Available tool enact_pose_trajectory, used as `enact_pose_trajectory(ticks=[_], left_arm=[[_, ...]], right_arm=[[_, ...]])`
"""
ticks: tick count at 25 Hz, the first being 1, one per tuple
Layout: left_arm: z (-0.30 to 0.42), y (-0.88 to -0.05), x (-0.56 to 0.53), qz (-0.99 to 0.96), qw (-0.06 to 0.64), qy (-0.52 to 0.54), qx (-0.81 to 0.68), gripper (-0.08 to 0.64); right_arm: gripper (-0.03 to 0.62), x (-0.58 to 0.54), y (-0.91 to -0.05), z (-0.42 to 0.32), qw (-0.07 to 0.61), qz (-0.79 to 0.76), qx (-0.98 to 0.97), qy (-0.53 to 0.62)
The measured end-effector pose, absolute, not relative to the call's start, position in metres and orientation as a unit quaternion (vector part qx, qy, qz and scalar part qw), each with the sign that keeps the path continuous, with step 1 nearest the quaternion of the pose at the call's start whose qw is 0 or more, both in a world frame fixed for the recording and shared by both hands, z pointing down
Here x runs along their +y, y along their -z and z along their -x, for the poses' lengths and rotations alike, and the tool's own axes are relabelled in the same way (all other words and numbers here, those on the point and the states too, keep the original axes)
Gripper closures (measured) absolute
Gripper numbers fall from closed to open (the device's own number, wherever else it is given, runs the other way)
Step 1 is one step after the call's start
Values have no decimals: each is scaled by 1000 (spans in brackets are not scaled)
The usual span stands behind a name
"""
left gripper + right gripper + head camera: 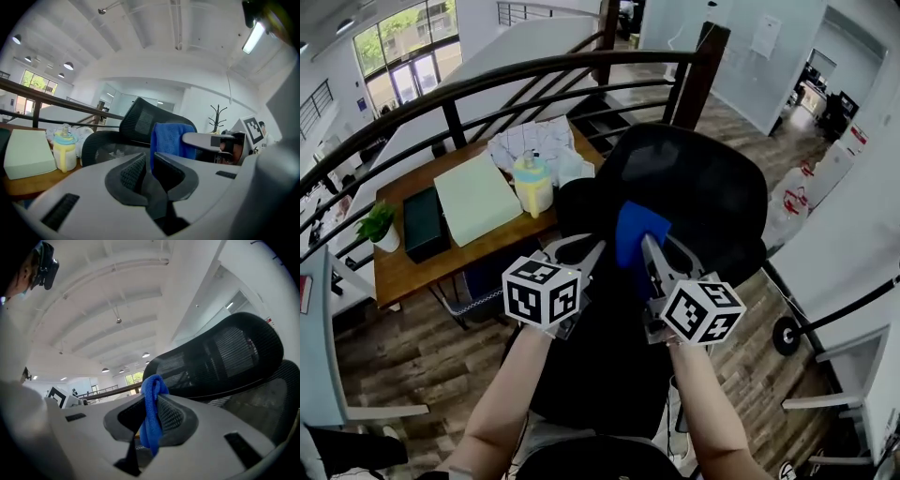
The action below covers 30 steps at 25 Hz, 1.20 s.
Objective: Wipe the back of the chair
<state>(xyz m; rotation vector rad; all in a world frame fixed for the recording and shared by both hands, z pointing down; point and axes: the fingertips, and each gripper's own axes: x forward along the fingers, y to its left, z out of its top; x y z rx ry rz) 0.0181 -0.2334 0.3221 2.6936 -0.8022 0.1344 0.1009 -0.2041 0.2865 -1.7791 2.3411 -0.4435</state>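
A black mesh office chair stands below me, its back [703,178] rising past both grippers. My right gripper [654,247] is shut on a blue cloth [639,228], held upright just in front of the chair back. In the right gripper view the cloth [152,385] hangs folded between the jaws of the right gripper [152,405], with the chair back [225,357] close behind. My left gripper [592,251] sits beside it on the left, shut and holding nothing. The left gripper view shows the left gripper [149,161], the cloth [171,138] and the chair back [145,122] beyond.
A wooden desk [412,267] at the left carries a pale green pad [473,197], a yellow bottle [532,183], a black box [420,220] and a potted plant [377,225]. A dark curved railing [487,84] runs behind the desk. White furniture stands at the right.
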Motion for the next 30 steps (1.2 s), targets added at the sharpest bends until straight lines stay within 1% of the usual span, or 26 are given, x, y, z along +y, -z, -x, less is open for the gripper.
enact_pose_trajectory(ticks=[6, 14, 23, 30], left_arm=[[22, -341, -254, -926, 182, -52, -327, 497], [39, -357, -278, -907, 205, -48, -364, 497], [43, -374, -292, -899, 216, -63, -376, 497], [35, -382, -302, -899, 211, -82, -374, 497]], right_arm=[[518, -237, -307, -56, 65, 555, 812, 168], [518, -275, -332, -23, 63, 520, 829, 195], [518, -312, -352, -14, 48, 523, 827, 199], [518, -324, -367, -35, 48, 552, 805, 211]])
